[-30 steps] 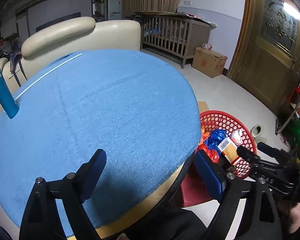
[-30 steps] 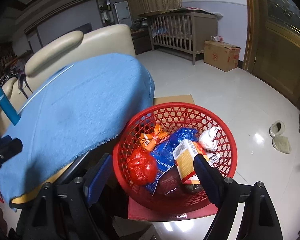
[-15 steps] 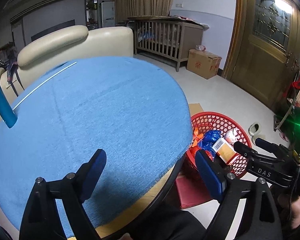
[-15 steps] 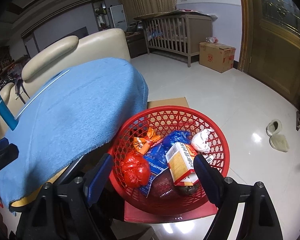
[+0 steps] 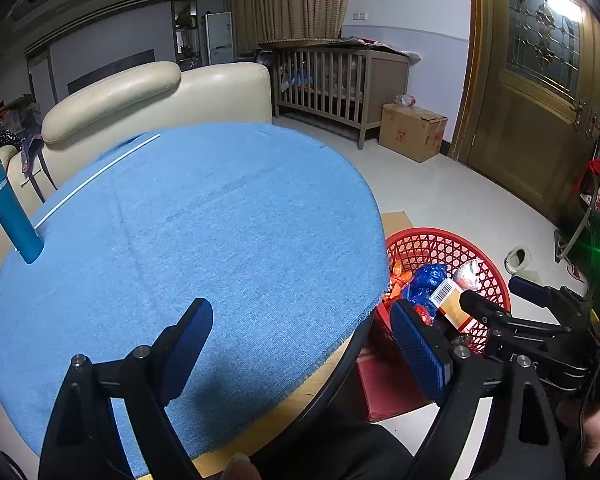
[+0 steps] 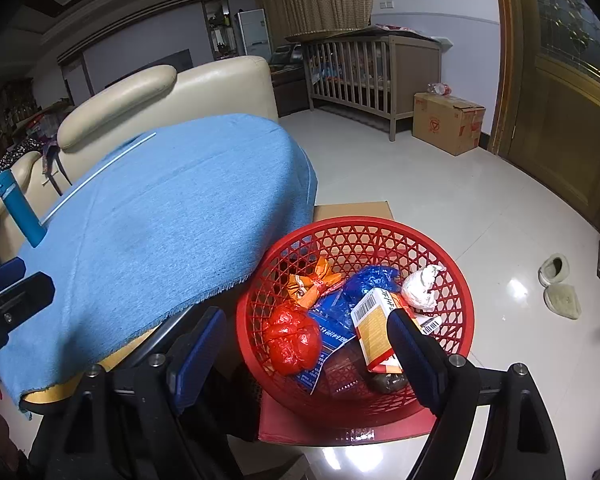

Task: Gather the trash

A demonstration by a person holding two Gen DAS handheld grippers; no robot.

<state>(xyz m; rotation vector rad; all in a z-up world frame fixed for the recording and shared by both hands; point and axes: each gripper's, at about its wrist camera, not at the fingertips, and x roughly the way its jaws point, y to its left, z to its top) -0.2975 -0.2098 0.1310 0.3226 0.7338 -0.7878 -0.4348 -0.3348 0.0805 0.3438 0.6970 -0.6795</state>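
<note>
Right wrist view: your right tongs (image 6: 306, 344) hang spread and empty over the basket (image 6: 456, 268) holding the trash (image 6: 374, 322); left tongs (image 5: 302, 340) spread above the tabletop (image 5: 204, 232).

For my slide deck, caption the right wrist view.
Open right gripper above the red basket of collected trash beside the blue-clothed table.

Trash basket (image 6: 456, 264) on floor right of worktop (image 5: 220, 240); bottle (image 5: 10, 212) at worktop's far left; sofa (image 5: 140, 96) behind.
</note>
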